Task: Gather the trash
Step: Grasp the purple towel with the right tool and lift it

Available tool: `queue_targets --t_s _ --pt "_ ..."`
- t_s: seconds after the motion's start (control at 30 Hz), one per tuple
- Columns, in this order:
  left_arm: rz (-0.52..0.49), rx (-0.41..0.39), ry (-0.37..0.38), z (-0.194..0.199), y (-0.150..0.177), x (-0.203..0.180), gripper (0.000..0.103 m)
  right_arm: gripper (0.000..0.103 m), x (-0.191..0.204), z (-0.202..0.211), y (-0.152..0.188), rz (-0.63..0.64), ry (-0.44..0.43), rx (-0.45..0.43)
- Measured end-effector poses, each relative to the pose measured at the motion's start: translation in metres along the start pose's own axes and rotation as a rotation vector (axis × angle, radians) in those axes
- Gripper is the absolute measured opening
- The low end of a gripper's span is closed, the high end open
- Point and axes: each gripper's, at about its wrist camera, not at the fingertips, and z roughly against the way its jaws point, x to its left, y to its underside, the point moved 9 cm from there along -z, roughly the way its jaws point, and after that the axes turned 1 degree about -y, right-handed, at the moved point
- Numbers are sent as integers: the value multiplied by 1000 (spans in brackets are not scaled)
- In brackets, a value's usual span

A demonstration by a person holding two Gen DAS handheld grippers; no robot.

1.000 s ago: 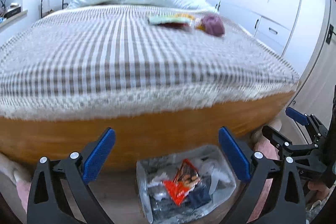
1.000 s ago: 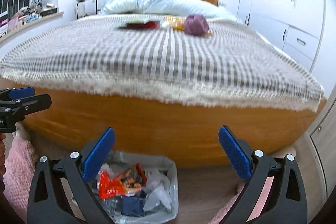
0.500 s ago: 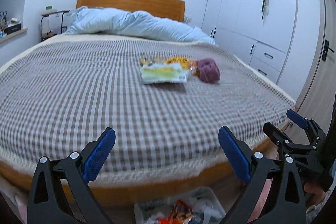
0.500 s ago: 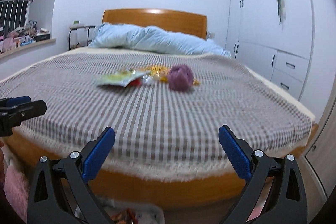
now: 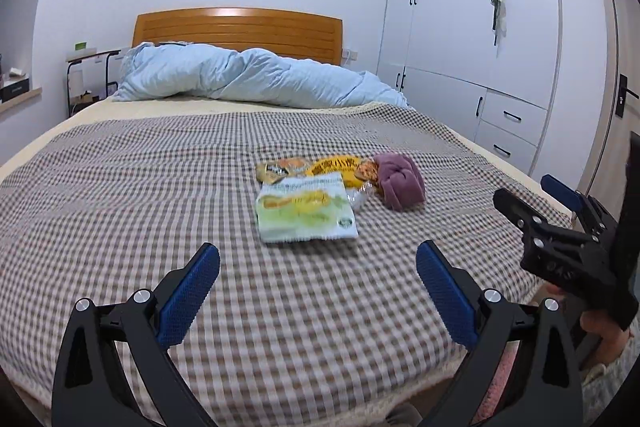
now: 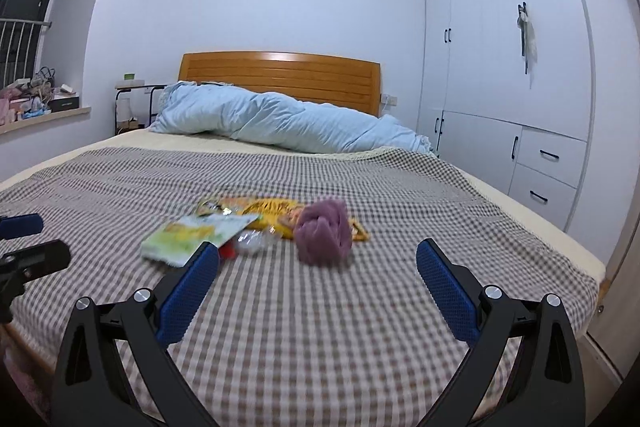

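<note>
Flat green-and-white snack packet (image 5: 305,211) overlapping crumpled yellow wrappers (image 5: 334,167), touching a balled purple cloth (image 5: 400,185)

Right gripper (image 6: 318,283) wide open over the bed (image 6: 360,307), empty. Mid-bed, ahead of its fingers (image 6: 188,293): green-white packet (image 6: 192,237), yellow wrapper (image 6: 268,213), purple cloth bundle (image 6: 324,231), clustered and touching. Left gripper (image 6: 24,247) near the bed's left edge. Blue duvet (image 6: 280,123) by the headboard (image 6: 280,75).
</note>
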Motion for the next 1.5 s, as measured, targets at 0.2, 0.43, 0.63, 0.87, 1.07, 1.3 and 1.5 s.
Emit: queue_targets --t_s 0.2,0.43,0.63,0.87,1.07,1.3,1.5 --pt "-18 -20 -16 -30 -28 6 95 95 -9 -51 -11 -28 17 40" --pt "-2 -54 -61 -71 -56 21 95 95 -13 -99 -22 -49 58 55" --pt "46 -44 -124 -121 -61 41 95 95 -10 -142 -18 -75 68 80" --pt "69 101 -124 -169 -27 46 95 95 -5 -193 19 -41 153 252" --pt "29 100 -98 -169 -22 36 94 95 -7 -210 33 -67 139 337" --pt "37 91 -95 -170 -24 38 94 49 -5 -234 56 -69 119 486" --pt "44 106 -98 -174 -22 39 94 39 -9 -216 44 -110 123 384"
